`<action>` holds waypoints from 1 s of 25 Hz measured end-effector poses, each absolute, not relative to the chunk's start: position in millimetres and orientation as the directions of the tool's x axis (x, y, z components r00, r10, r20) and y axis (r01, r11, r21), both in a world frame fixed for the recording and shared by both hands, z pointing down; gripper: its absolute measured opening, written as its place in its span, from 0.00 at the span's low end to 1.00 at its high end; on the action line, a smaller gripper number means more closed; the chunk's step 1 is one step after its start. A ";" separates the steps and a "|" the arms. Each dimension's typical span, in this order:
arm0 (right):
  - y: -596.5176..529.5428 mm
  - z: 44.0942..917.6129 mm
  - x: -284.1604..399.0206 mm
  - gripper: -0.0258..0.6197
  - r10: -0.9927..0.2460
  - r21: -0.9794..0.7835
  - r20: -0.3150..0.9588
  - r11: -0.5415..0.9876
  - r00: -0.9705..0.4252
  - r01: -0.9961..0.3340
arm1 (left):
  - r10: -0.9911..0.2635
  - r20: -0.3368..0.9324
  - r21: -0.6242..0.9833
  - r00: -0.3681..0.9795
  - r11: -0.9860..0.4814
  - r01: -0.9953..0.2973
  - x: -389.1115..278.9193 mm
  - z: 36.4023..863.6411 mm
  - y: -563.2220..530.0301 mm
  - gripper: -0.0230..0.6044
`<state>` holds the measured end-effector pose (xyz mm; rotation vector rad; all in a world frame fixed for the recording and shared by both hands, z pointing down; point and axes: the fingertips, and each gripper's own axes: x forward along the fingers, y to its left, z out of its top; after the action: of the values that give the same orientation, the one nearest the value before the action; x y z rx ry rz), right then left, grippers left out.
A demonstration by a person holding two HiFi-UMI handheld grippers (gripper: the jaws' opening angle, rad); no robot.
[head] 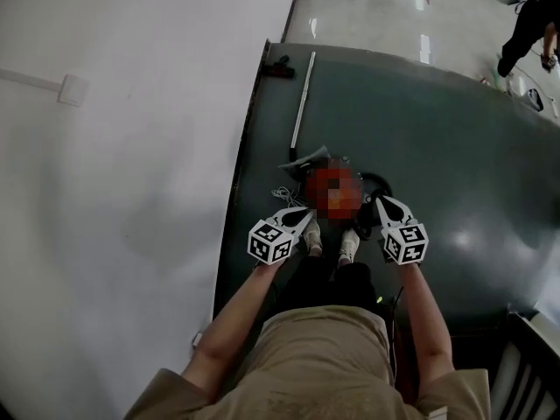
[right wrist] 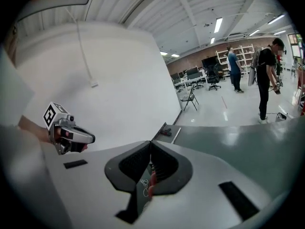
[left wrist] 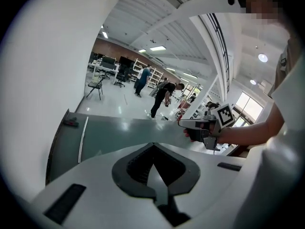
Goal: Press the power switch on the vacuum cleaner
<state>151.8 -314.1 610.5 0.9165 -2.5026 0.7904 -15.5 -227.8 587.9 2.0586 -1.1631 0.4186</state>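
The vacuum cleaner (head: 376,183) sits on the dark green floor just beyond my feet. Its red body is largely covered by a mosaic patch, and black parts and a white cord (head: 283,194) show around it. My left gripper (head: 304,213) hovers at its left side and my right gripper (head: 386,203) at its right, both above it and not touching it. In the left gripper view the jaws (left wrist: 153,146) meet at the tips with nothing between them. The right gripper (right wrist: 150,143) is also shut, and a bit of red and cord shows below it. No switch can be made out.
A metal tube (head: 302,103) and a black nozzle (head: 278,68) lie on the green floor (head: 437,147) beyond the vacuum. A white wall (head: 114,164) runs along the left. My shoes (head: 348,246) stand by the vacuum. A person (head: 529,20) stands at the far right.
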 end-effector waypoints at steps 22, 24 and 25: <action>-254.0 986.1 70.9 0.06 -0.101 -0.292 0.868 0.687 -0.486 -0.665 | -0.354 0.746 0.452 0.565 -0.355 -0.818 -34.7 869.8 -248.5 0.05; -243.3 1010.5 61.8 0.06 -0.072 -0.298 0.880 0.686 -0.470 -0.664 | -0.318 0.760 0.456 0.566 -0.360 -0.814 -33.4 894.6 -237.0 0.05; -236.4 1022.4 58.8 0.06 -0.060 -0.298 0.886 0.686 -0.460 -0.664 | -0.303 0.767 0.458 0.565 -0.360 -0.813 -33.2 905.0 -229.5 0.05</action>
<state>58.8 -236.4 1022.4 0.5623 -1.9407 0.7941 -33.2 -229.5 905.0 1.9181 -0.9015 0.7307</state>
